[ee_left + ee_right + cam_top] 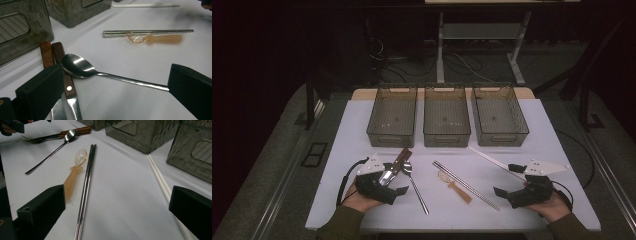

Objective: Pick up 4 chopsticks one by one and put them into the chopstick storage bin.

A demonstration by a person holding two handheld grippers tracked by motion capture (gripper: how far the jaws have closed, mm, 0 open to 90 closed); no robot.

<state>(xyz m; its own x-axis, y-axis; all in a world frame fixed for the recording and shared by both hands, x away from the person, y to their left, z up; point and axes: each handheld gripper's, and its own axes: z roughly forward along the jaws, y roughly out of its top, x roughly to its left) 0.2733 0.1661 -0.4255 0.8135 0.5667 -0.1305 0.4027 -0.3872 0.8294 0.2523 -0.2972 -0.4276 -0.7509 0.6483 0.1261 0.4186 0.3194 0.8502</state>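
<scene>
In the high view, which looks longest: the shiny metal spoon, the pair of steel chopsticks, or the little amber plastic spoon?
Longest to shortest, as they look in the high view:
1. Pair of steel chopsticks, stretching diagonally across the white table.
2. Shiny metal spoon, clearly shorter than the chopsticks.
3. Small amber plastic spoon, easily the shortest.

Room dark; light fell mainly on the white table [532,130], the surroundings dim. Grey carpeted floor [272,165] around it. At 12 o'clock beyond the table, a second desk's pale metal legs [440,45] and crossbar, with a tangle of black cables [462,62] on the floor beneath. A dark floor panel [314,154] lay at 9 o'clock. Far wall lost in shadow.
</scene>
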